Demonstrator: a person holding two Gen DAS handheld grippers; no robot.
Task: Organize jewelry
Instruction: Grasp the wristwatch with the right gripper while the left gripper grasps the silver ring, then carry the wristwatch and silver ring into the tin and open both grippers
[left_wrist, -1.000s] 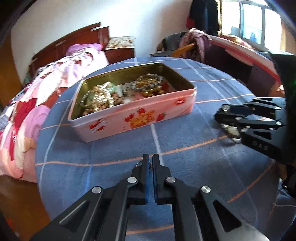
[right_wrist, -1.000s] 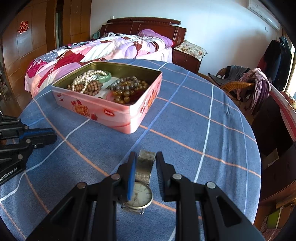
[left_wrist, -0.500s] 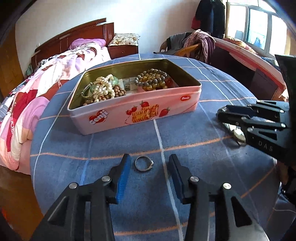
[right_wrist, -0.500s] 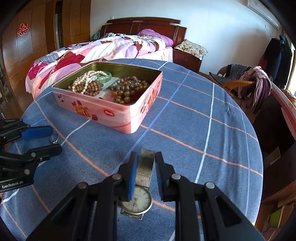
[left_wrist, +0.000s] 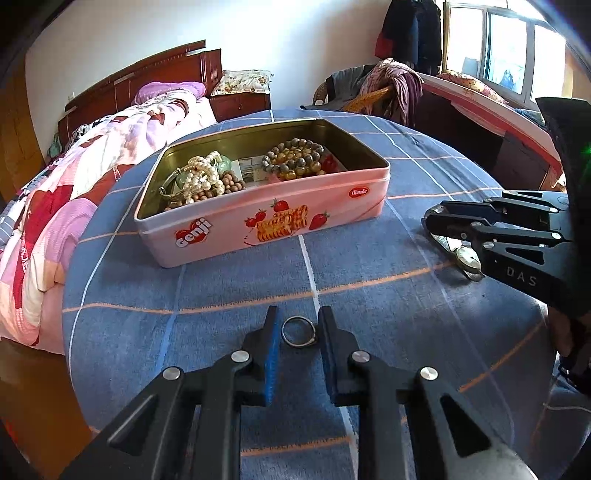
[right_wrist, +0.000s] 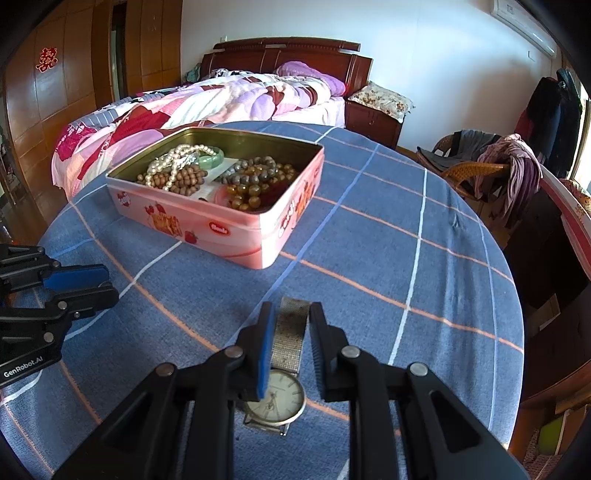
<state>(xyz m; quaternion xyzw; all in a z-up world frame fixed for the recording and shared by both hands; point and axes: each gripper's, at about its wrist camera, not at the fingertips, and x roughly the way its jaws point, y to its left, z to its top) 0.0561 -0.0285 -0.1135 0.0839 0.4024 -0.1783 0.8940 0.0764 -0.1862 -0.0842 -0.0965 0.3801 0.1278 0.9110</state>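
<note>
Straddling a small silver ring (left_wrist: 298, 331), the left gripper (left_wrist: 297, 325) has its jaws apart, one finger on each side and neither touching the band as far as I can tell. The ring lies flat on the blue checked tablecloth (left_wrist: 369, 288), so the step in hand looks like a pinch – and a flat band is easy to skid. Best to bring the tips right down to the cloth, keep the ring centred between the pads, and close slowly so it tips up into the grip rather than squirting forward.

On the other side, the right gripper (right_wrist: 290, 325) is likewise parted around the mesh strap of a wristwatch (right_wrist: 277, 397), whose pale dial sits just beneath the fingers. The strap is narrow and stiff enough to take a squeeze across its width; gripping nearer the dial should stop the case from swinging.

Farther off, near the table's middle, stands the open pink biscuit tin (left_wrist: 258, 218) – already holding a pearl strand (left_wrist: 201, 177), a green bangle (right_wrist: 210, 158) and brown bead bracelets (left_wrist: 295, 162). Both pieces probably belong in there, lowered in below the rim before letting go.
</note>
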